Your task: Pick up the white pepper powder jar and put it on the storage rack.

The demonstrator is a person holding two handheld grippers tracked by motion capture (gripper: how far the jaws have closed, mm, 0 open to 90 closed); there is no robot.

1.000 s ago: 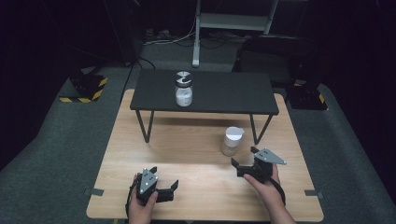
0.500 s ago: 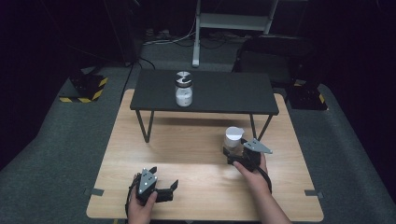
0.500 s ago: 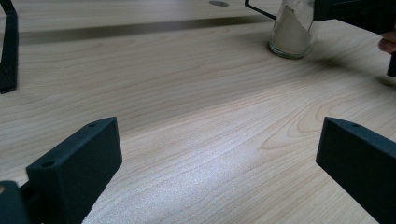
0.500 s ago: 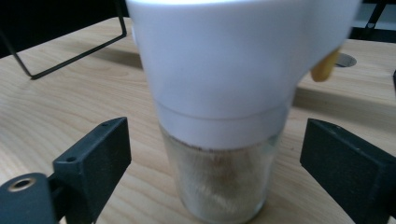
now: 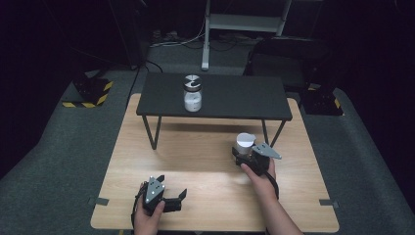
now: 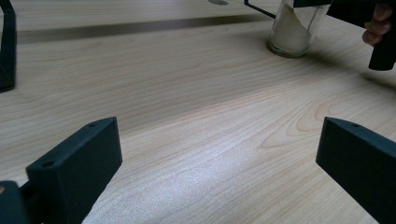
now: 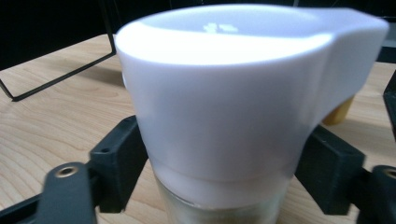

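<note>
A glass jar with a white cap point(image 5: 243, 142) holds pale powder and stands on the wooden table point(image 5: 195, 161), right of centre. My right gripper point(image 5: 240, 154) is open, one jaw on each side of the jar's glass body just under the cap point(image 7: 224, 93). My left gripper point(image 5: 177, 200) rests low near the table's front edge, open, with bare wood between its jaws point(image 6: 219, 158). The left gripper view has the same jar point(image 6: 294, 28) far off, with the right gripper point(image 6: 383, 42) beside it.
A low black shelf point(image 5: 244, 98) on thin metal legs spans the back of the table. A second jar with a black-and-white lid point(image 5: 192, 93) stands on it. Grey carpet surrounds the table, and dark equipment stands behind.
My right gripper has moved forward and left from the front right of the table until its jaws straddle the white-capped jar. The left gripper has stayed put.
</note>
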